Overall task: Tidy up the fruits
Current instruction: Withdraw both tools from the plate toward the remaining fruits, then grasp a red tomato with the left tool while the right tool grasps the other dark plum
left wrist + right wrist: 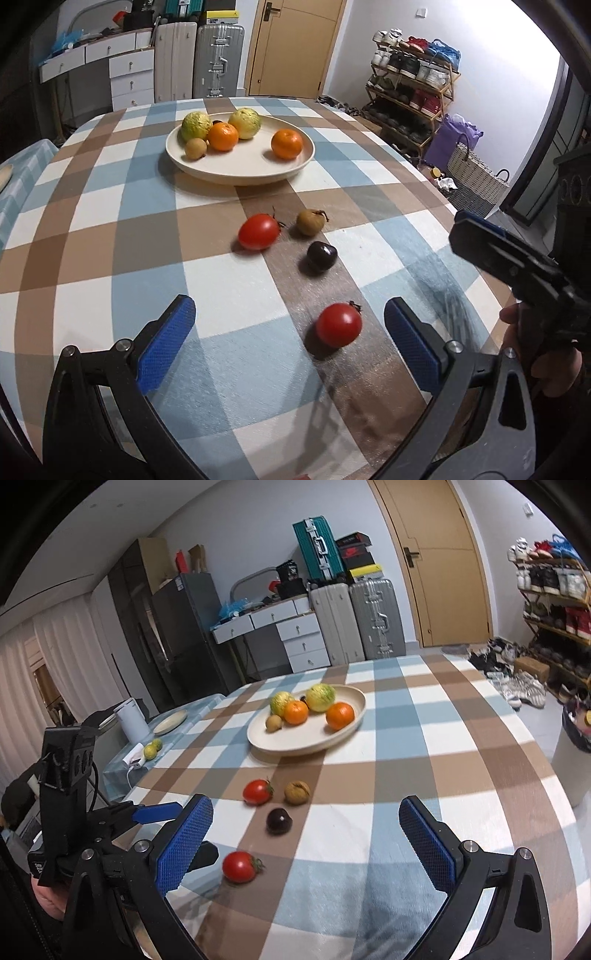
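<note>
A cream plate (240,164) at mid-table holds two green guavas, two oranges (286,144) and a small brown fruit. Loose on the checked cloth lie a far tomato (258,232), a brown fruit (310,221), a dark round fruit (322,257) and a near tomato (338,325). My left gripper (291,334) is open; the near tomato sits between its fingers, closer to the right pad, untouched. My right gripper (306,840) is open and empty above the cloth; the near tomato (240,866) lies just inside its left finger and the dark fruit (279,820) lies ahead.
The round table's edge (461,221) drops off at right toward a shoe rack (413,85) and a woven basket (476,181). A side table at left carries a kettle (131,720) and a small plate (170,722). Drawers and suitcases stand behind.
</note>
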### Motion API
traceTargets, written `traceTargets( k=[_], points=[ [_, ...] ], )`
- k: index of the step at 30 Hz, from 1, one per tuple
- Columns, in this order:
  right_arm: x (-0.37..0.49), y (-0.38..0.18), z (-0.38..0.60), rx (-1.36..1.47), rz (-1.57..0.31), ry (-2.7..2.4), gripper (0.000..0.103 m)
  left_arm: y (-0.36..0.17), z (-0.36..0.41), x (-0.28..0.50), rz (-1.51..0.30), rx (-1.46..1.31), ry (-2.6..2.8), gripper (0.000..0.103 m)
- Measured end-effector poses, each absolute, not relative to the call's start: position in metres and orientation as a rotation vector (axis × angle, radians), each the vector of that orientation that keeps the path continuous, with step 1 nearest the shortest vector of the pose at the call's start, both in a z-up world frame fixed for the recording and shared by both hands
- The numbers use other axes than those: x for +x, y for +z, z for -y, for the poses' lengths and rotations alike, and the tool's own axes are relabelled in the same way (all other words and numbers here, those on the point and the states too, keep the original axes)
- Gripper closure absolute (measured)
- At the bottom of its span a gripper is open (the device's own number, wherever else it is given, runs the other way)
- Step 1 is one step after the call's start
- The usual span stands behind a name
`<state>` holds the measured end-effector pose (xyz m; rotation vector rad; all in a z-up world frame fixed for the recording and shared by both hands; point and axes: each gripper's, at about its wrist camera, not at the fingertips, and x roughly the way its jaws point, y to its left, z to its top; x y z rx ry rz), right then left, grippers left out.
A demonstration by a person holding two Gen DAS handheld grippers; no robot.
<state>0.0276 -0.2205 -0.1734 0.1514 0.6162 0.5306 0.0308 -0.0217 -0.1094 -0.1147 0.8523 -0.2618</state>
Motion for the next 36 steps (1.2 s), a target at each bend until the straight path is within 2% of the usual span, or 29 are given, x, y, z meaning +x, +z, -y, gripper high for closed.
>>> traceTargets(
  k=[8, 10, 12, 13, 15, 19, 21, 36],
  points=[
    [0.024, -0.183, 0.225, 0.156, -0.625, 0.529, 0.000, -0.117, 0.034, 0.033, -0.880, -0.088, -0.334, 0.002],
    [0.025, -0.185, 0.224, 0.145, -0.630, 0.529, 0.000, -0.117, 0.037, 0.034, -0.877, -0.086, -0.350, 0.007],
    [0.026, -0.186, 0.224, 0.143, -0.634, 0.530, 0.000, -0.117, 0.039, 0.033, -0.874, -0.079, -0.361, 0.022],
    [0.026, -0.187, 0.224, 0.145, -0.635, 0.531, 0.000, -0.118, 0.040, 0.033, -0.873, -0.075, -0.364, 0.025],
    [0.026, -0.188, 0.225, 0.148, -0.638, 0.531, 0.000, -0.120, 0.042, 0.034, -0.885, -0.069, -0.376, 0.040],
    [0.028, -0.190, 0.226, 0.154, -0.643, 0.535, 0.000, -0.125, 0.045, 0.035, -0.906, -0.064, -0.404, 0.061],
    [0.028, -0.190, 0.226, 0.155, -0.647, 0.535, 0.000, -0.127, 0.044, 0.036, -0.915, -0.076, -0.426, 0.075],
    [0.047, -0.195, 0.216, 0.224, -0.743, 0.556, 0.000, -0.104, 0.002, 0.035, -0.835, -0.190, -0.454, 0.077]
  ],
)
